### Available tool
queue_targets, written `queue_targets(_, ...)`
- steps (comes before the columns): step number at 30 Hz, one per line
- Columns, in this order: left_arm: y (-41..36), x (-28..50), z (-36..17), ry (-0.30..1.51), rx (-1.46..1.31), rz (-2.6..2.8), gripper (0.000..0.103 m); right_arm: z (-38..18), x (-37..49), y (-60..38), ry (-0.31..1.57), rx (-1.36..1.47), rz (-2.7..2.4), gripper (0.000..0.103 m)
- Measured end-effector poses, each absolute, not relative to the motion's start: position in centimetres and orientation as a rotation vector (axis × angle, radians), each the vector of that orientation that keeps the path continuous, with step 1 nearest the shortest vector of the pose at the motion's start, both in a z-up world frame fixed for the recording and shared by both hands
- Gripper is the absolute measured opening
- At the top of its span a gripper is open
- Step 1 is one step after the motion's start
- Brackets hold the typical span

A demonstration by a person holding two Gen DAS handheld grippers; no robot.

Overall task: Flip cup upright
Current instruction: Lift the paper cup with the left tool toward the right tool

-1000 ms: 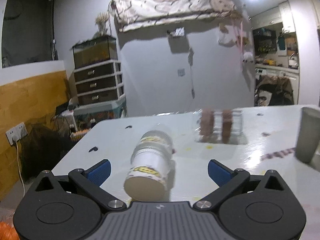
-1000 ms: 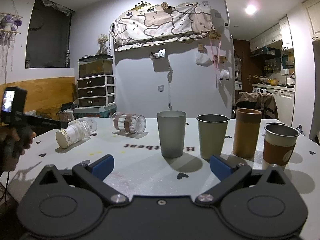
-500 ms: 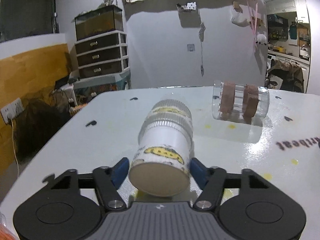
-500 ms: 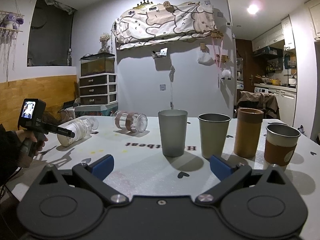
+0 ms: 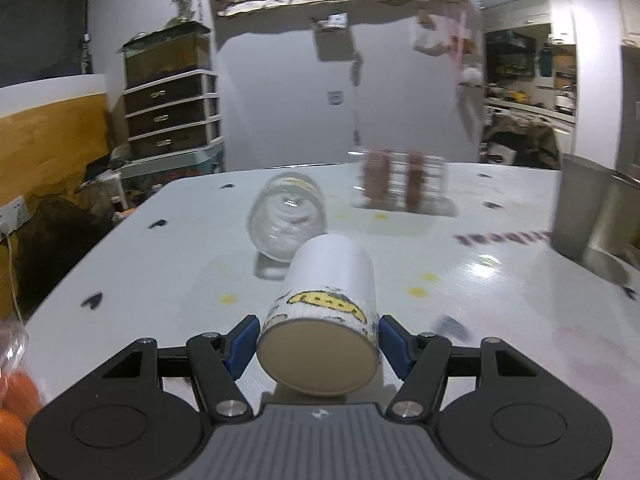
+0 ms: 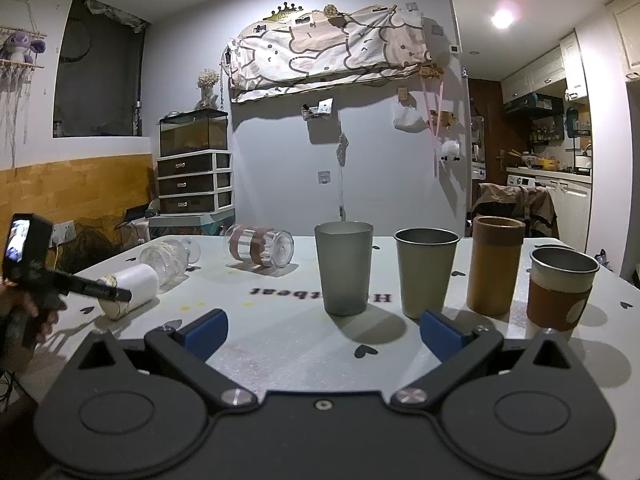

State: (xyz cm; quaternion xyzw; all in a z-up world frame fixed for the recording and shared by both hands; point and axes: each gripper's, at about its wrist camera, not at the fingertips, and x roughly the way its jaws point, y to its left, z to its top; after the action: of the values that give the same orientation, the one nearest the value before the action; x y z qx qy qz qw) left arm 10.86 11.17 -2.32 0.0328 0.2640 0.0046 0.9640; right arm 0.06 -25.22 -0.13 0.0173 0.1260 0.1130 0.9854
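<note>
A white paper cup (image 5: 326, 312) with a yellow cartoon print lies on its side, base toward the camera. My left gripper (image 5: 318, 344) is shut on it near the base, blue pads on both sides, and holds it slightly off the white table (image 5: 160, 280). The cup (image 6: 130, 290) and left gripper (image 6: 116, 294) also show at the left of the right wrist view. A ribbed clear glass (image 5: 286, 220) lies on its side just beyond. My right gripper (image 6: 322, 330) is open and empty above the table's near side.
A clear cup with brown bands (image 6: 260, 246) lies on its side further back. Upright in a row stand a grey tumbler (image 6: 344, 268), a metal cup (image 6: 426, 272), a tan cup (image 6: 496, 266) and a sleeved metal cup (image 6: 560, 288).
My left gripper closed on the white cup, then pulled it back and away from the ribbed glass it was nested against. The right gripper has barely moved.
</note>
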Motion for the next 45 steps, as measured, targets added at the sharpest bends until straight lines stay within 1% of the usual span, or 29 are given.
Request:
queue_targets(7,6.8,6.2,-2.0,0.529,0.078,-0.127,0.065,-0.1,0.0,-25.5,0.254,0.047,0.214,0.103)
queue_targets(13,2.7,3.8,-1.5,0.508,0.09,-0.289,0.065,-0.2,0.9,-25.4,0.287,0.064,0.223,0.103)
queue_targets(21,-3.7,1.4,-2.2,0.502,0.165,-0.585,0.065,-0.4,4.4,-24.7,0.392,0.108,0.26,0.103)
queue_targets(24,-4.9,0.6,-3.0,0.514,0.196,-0.65,0.065,-0.9,7.0,-24.3,0.486,0.116,0.257,0.103)
queue_targets(28,-4.8,0.4,-3.5,0.519,0.193,-0.667,0.066,-2.9,10.4,-24.1,0.665,0.133,0.244,0.102)
queue_targets(29,-4.6,0.6,-3.6,0.523,0.19,-0.664,0.069,-3.4,10.9,-24.2,0.701,0.15,0.253,0.102)
queue_targets(30,-4.3,0.7,-3.5,0.526,0.187,-0.654,0.074,-3.8,11.4,-24.3,0.732,0.163,0.261,0.102)
queue_targets(31,-4.0,0.8,-3.6,0.527,0.185,-0.64,0.077,-4.1,11.6,-24.4,0.751,0.175,0.266,0.101)
queue_targets(32,-3.7,0.9,-3.7,0.528,0.18,-0.626,0.079,-4.3,11.6,-24.6,0.76,0.182,0.265,0.101)
queue_targets(33,-3.4,1.1,-3.5,0.535,0.17,-0.616,0.079,-4.3,11.3,-24.7,0.756,0.178,0.265,0.101)
queue_targets(40,-0.7,2.8,-3.9,0.558,0.077,-0.473,0.078,-4.0,8.6,-26.6,0.751,0.187,0.275,0.101)
queue_targets(45,-0.2,4.5,-3.8,0.559,0.004,-0.42,0.078,-4.1,6.5,-27.3,0.749,0.202,0.286,0.101)
